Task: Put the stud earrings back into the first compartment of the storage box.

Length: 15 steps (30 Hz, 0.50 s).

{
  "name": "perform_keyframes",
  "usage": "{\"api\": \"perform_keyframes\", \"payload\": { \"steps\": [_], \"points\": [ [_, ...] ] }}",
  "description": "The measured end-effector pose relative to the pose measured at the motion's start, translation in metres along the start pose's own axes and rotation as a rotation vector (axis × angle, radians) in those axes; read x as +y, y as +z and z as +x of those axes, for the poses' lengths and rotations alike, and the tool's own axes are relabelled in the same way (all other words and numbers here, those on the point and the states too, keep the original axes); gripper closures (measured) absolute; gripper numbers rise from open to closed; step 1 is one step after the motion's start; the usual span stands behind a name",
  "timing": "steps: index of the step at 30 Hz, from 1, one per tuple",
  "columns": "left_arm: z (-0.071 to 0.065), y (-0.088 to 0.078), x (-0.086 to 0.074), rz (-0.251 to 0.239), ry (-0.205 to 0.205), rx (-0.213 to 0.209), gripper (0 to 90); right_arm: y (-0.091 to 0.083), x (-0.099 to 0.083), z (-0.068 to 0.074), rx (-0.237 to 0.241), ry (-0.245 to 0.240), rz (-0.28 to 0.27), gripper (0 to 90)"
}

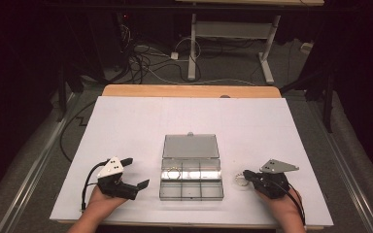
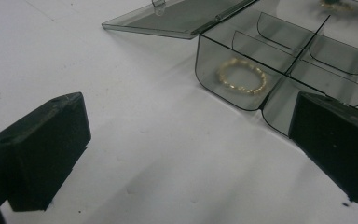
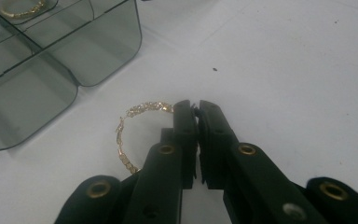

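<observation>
The right gripper (image 3: 192, 108) is pinched shut on a gold bracelet (image 3: 123, 135) lying on the worktop (image 1: 126, 126) just beside the open box (image 1: 192, 187) — likely gripped by its rim for lifting into a compartment. The left gripper (image 2: 186, 154) waits wide and empty near the box, where another bracelet (image 2: 242, 76) lies.

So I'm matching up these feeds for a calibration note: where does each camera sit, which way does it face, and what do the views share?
High view: above the person's side, looking forward and down on the table; both hands and grippers show.
Left gripper view: rides the left gripper, jaws wide apart, facing the open box.
Right gripper view: rides the right gripper, jaws shut on a gold bracelet.
Shared: both gripper views show the box and a second bracelet inside it.
</observation>
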State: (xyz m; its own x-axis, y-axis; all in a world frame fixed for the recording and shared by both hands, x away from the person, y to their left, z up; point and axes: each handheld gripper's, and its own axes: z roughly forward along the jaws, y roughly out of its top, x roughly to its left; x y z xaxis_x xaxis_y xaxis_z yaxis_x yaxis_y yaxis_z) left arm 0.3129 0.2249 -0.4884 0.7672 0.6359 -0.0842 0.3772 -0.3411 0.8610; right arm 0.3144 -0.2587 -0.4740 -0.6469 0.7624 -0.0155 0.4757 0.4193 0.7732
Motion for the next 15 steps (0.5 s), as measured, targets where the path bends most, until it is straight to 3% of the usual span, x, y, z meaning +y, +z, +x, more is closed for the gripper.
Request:
{"api": "perform_keyframes", "payload": {
  "steps": [15],
  "points": [
    [0.0, 0.0, 0.0, 0.0, 0.001, -0.001, 0.0, 0.006, 0.006, 0.016, 0.041, -0.031, 0.001, 87.9]
  ]
}}
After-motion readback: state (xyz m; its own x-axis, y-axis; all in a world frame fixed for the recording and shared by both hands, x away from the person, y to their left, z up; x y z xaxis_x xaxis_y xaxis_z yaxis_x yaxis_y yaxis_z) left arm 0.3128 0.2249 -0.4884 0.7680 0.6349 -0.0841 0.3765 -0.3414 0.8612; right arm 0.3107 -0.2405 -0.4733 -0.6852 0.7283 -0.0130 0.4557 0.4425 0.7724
